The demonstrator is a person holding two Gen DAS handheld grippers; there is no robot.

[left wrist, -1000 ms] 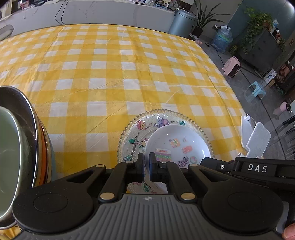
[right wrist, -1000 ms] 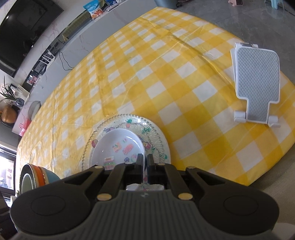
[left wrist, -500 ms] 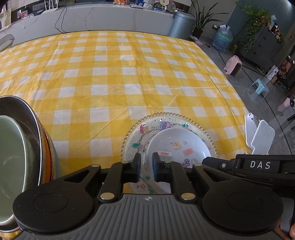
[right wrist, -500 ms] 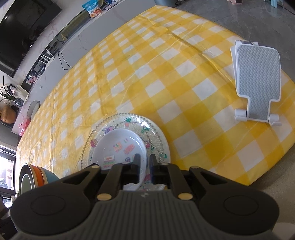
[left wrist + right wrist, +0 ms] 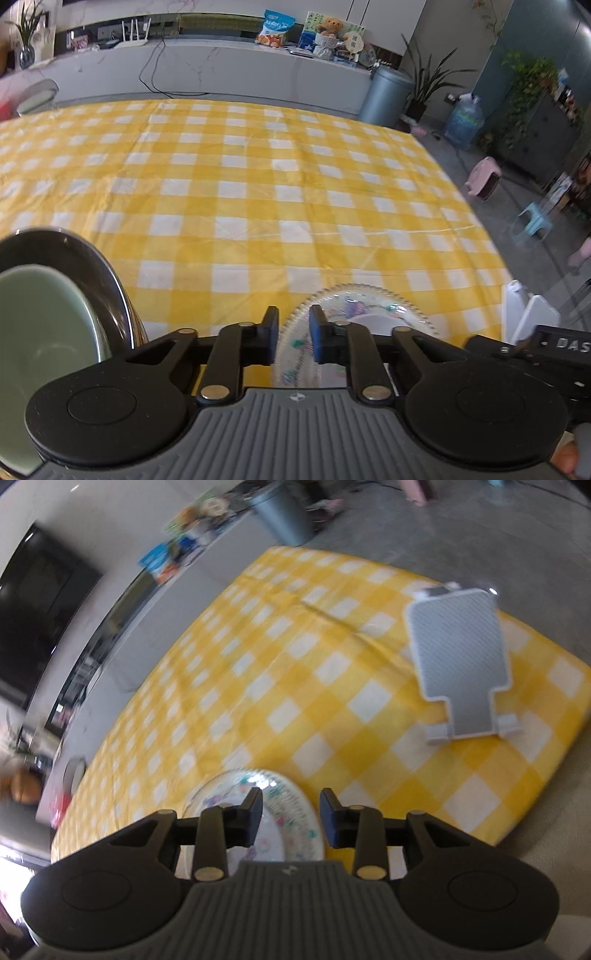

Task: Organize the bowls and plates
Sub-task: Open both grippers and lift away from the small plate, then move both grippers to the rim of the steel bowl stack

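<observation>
Tablecloth (image 5: 258, 206): bowl stack (image 5: 55, 332) left-view only, prob.

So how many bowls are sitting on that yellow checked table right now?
3 visible: a green bowl nested in a steel bowl at the left edge, and a white bowl on the patterned plate. More may be hidden under the stack.

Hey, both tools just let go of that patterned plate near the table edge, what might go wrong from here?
1. The patterned plate with the white bowl on it sits close to the table's near edge; a nudge may slide it off.
2. The left tool and right tool, jaws just opened, both straddle the plate's rim; pulling back may catch it.
3. The stacked bowls sit close beside the left tool and might get bumped.
</observation>
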